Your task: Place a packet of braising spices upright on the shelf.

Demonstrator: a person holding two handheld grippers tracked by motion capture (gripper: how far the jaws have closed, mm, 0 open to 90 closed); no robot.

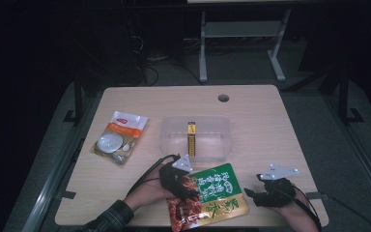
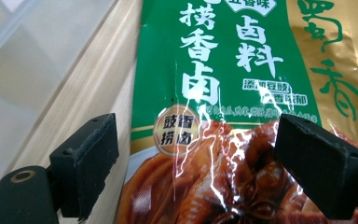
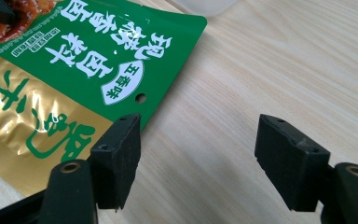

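We have the green pouch (image 1: 211, 195) lying flat at the table's near edge. Our left gripper (image 2: 196, 163) straddles it, jaws wide, nothing pinched; right gripper (image 3: 198, 154) is released beside it. Let's close squarely on the edge before lifting toward the tub (image 1: 169, 137).

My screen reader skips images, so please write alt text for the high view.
A green sauce packet lies at the wooden table's near edge between two hand-held grippers, left gripper over it, right gripper beside it. Behind sit a clear tub and a white-orange pouch.
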